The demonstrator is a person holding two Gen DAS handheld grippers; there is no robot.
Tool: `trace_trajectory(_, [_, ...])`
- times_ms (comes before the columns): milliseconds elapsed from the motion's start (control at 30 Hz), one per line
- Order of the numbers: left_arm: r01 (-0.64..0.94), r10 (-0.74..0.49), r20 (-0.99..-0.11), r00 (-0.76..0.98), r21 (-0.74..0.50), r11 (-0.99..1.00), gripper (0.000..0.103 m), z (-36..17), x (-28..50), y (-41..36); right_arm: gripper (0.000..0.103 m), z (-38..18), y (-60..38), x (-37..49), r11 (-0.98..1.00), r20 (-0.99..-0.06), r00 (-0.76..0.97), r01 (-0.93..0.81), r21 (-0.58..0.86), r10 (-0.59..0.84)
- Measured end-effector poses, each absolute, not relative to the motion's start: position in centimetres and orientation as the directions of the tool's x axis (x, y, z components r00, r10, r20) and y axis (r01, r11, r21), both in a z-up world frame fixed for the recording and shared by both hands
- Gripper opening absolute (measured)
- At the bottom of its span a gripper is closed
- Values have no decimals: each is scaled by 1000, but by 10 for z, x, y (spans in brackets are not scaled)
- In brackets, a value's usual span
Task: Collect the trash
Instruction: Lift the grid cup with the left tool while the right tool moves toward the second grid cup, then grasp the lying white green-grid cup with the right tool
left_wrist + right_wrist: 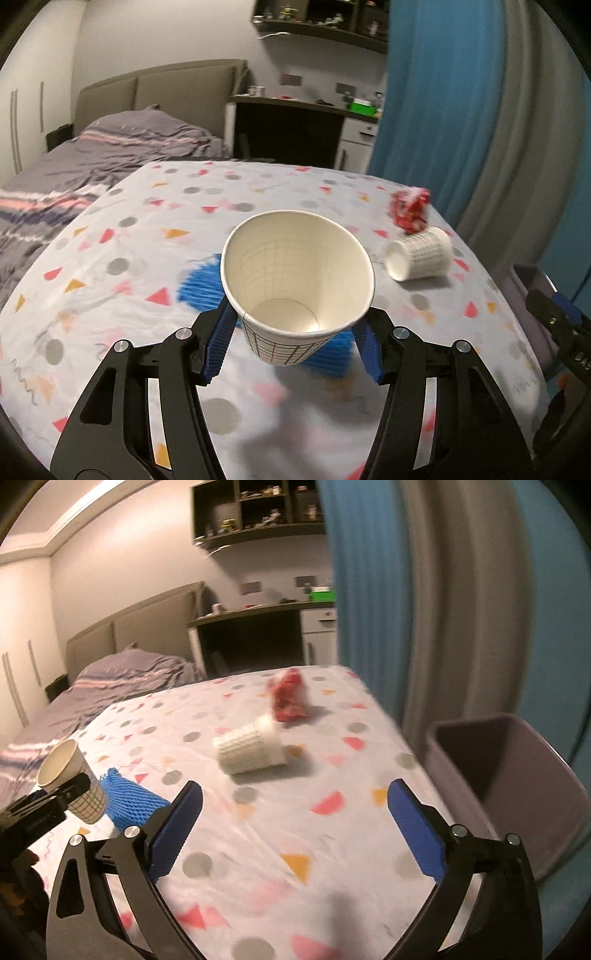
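Paper cup [295, 284] empty, held | purple bin [517, 771] seemingly empty

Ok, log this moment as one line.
left gripper: shut on paper cup | right gripper: open, empty | tipped cup, red wrapper on table | bin beside table

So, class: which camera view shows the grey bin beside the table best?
The right wrist view: the grey bin shows its open mouth, rim and inside wall at the table's right edge. The left wrist view catches only a sliver at its right edge.
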State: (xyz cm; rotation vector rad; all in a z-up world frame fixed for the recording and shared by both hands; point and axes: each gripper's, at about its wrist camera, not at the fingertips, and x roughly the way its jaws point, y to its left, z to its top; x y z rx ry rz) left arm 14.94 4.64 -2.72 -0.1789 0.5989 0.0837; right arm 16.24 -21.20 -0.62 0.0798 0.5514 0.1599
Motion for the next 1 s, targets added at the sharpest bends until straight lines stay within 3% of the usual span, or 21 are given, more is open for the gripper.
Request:
trace_trajectory(533, [-201,72,-566,821,-169,965,58,-23,166,91,97,-43,-139,260,976,-603,785,-212,-53,138])
trace_trajectory(833, [-182,39,-580,814,-190,965,58,-28,174,92,97,-52,-137,282,977,-643,757,-202,-63,115])
trace_trajectory(1000, [-178,33,-584,811,-192,965,58,-30,176,91,90,-56,-129,290,973,-667,736,-219,-78,112])
